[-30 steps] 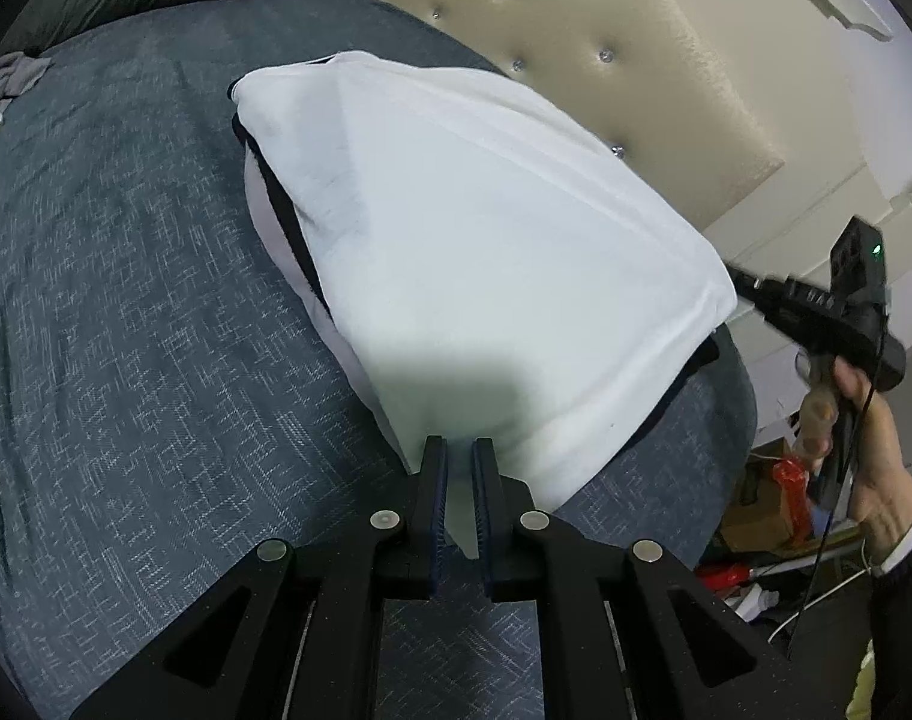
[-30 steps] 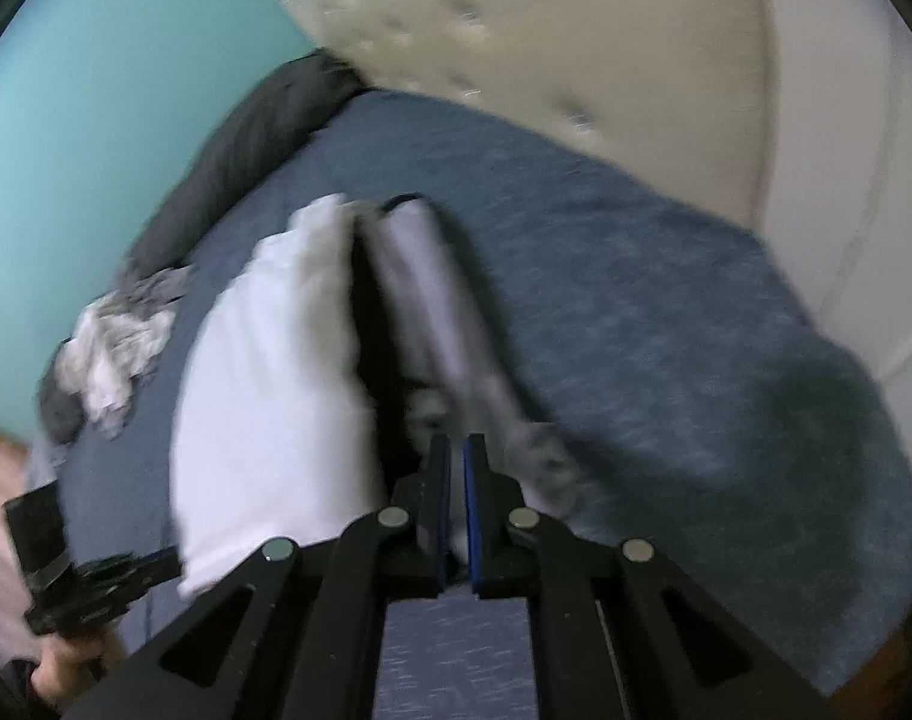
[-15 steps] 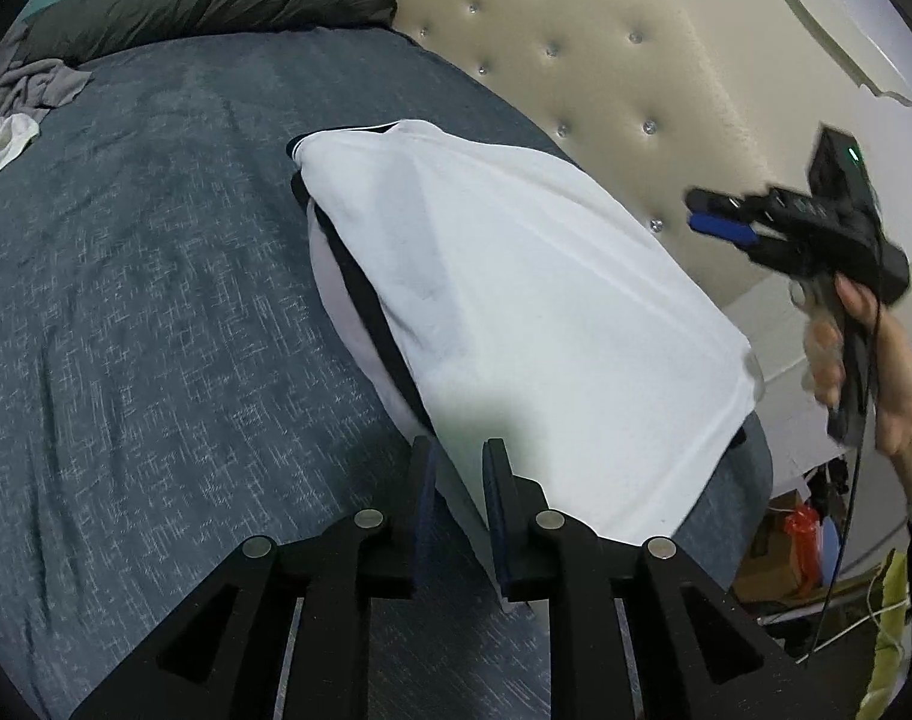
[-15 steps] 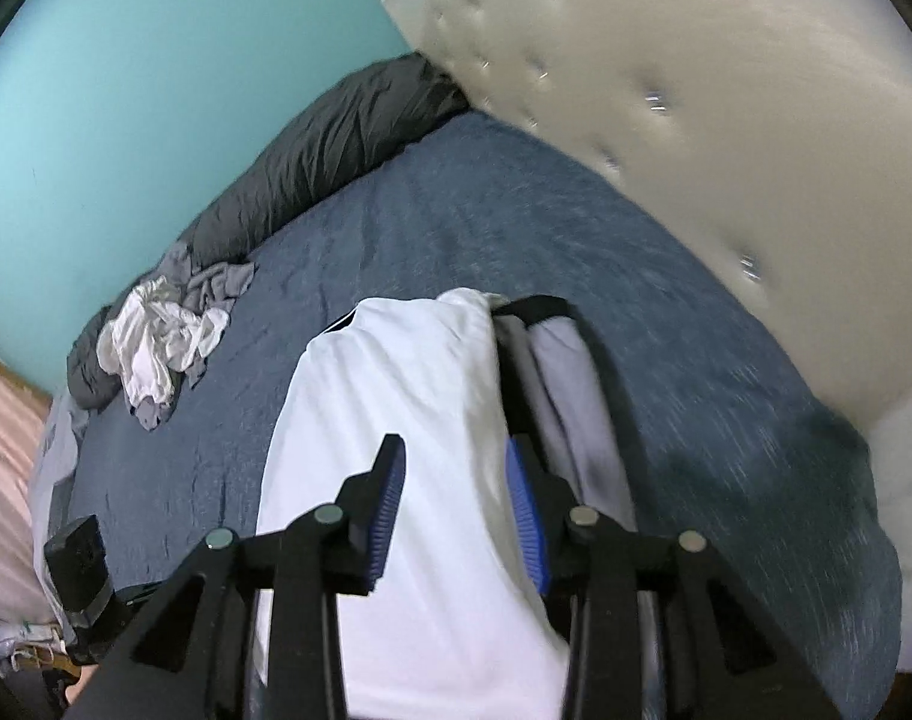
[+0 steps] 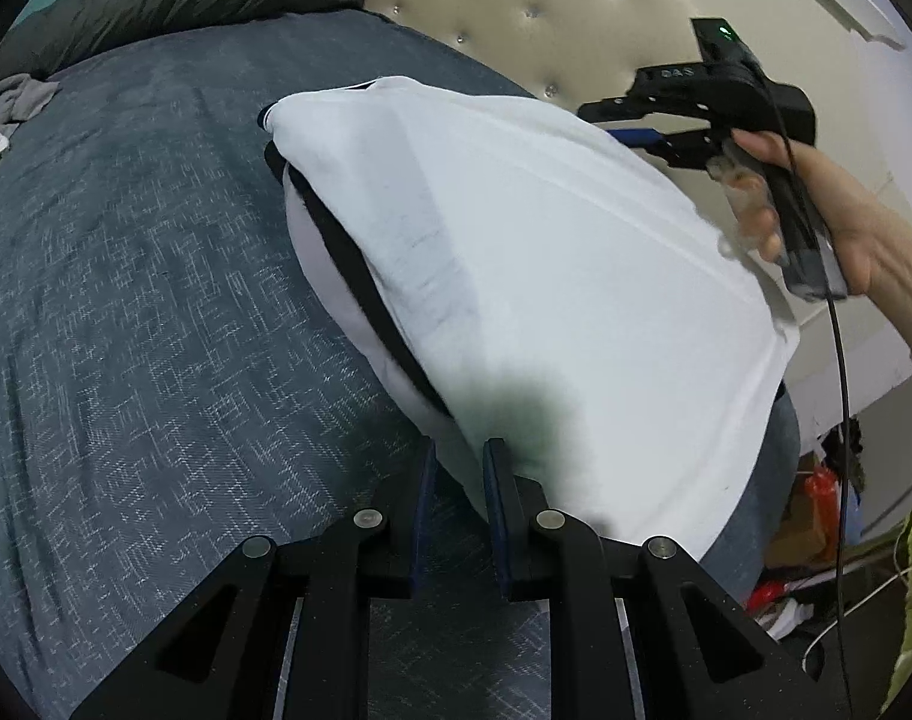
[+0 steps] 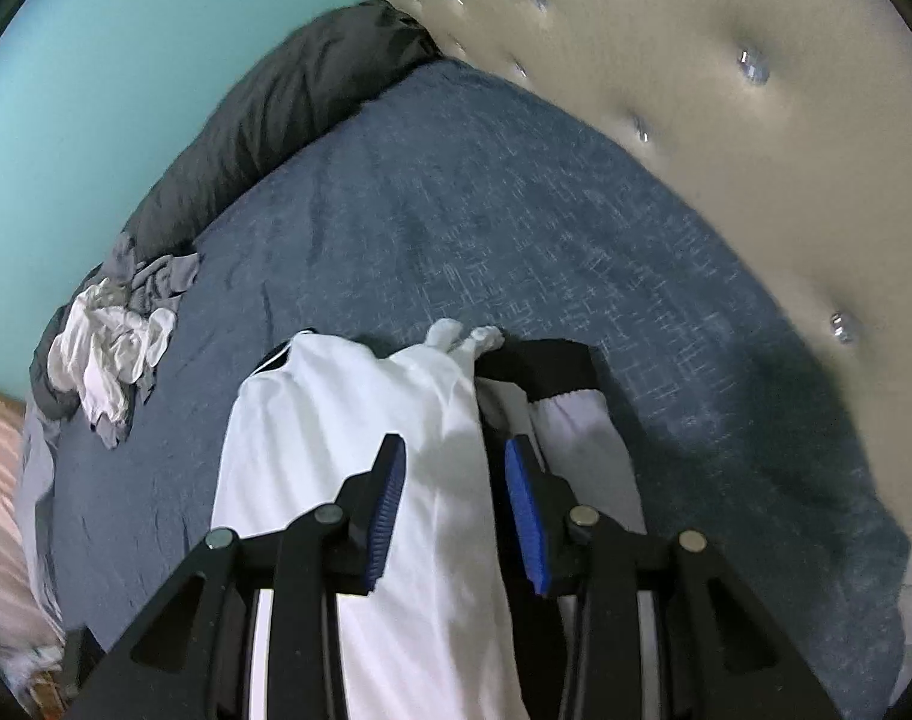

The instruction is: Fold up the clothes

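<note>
At the bottom of the left wrist view the left gripper (image 5: 459, 471) is hanging over the near corner of the white garment (image 5: 552, 276), its jaws parted a little with the corner's edge lying in the gap; the pads are not visibly pinching the cloth, so I am reading it as released, not held. The garment is lying folded on the blue bed cover (image 5: 126, 312), filling the middle of the frame, with a black band (image 5: 360, 276) showing along its left fold.

To do this step well, I would say the folded edges need checking and flattening before any new fold: the layers look uneven on the left side, where the under layer is peeking out beyond the top one (a small slip that will grow with each fold). Any fresh pinch should be catching all the layers at a corner, not just the top sheet.

In the upper right of that view the person's right hand (image 5: 828, 228) is gripping the handle of the right gripper (image 5: 642, 120), holding it above the garment's far edge. In the right wrist view the right gripper (image 6: 453, 486) is pointing steeply down with its blue pads clearly apart, nothing between them but air, the garment below.

Farther off, a heap of unfolded clothes (image 6: 114, 354) is waiting at the left, by the dark duvet (image 6: 276, 120) and the tufted headboard (image 6: 666, 60).
</note>
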